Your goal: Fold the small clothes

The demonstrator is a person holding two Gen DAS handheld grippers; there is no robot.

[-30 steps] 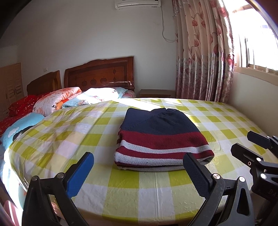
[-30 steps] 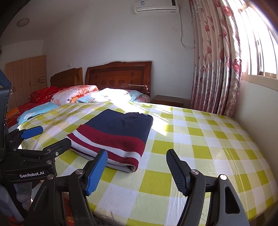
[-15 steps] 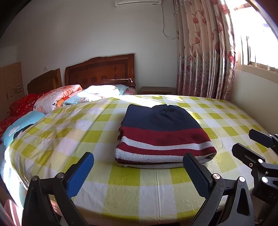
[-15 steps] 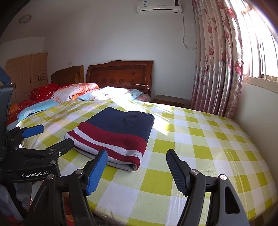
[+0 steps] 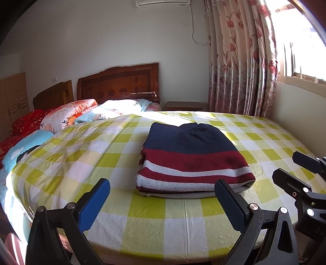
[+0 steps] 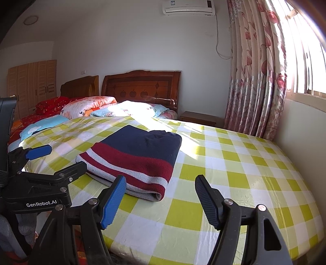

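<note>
A folded navy, maroon and white striped knit sweater [image 5: 191,161] lies near the front edge of the yellow-and-white checked table cover [image 5: 142,228], bare cloth around it. The left gripper [image 5: 163,201] and right gripper [image 6: 160,198] hover at that edge, tilted downward, jaws wide, holding nothing.

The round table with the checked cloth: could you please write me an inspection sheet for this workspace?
Surface: round table, yellow-and-white checked cloth, flat.
Job's things: striped sweater folded, lying on the cloth.
Clutter: nothing seen on the table.
Grippers: left gripper open, empty; right gripper open, empty; neither touches the sweater.
Cables: one cord below the air conditioner.
Surroundings: beds, curtain, window.
</note>
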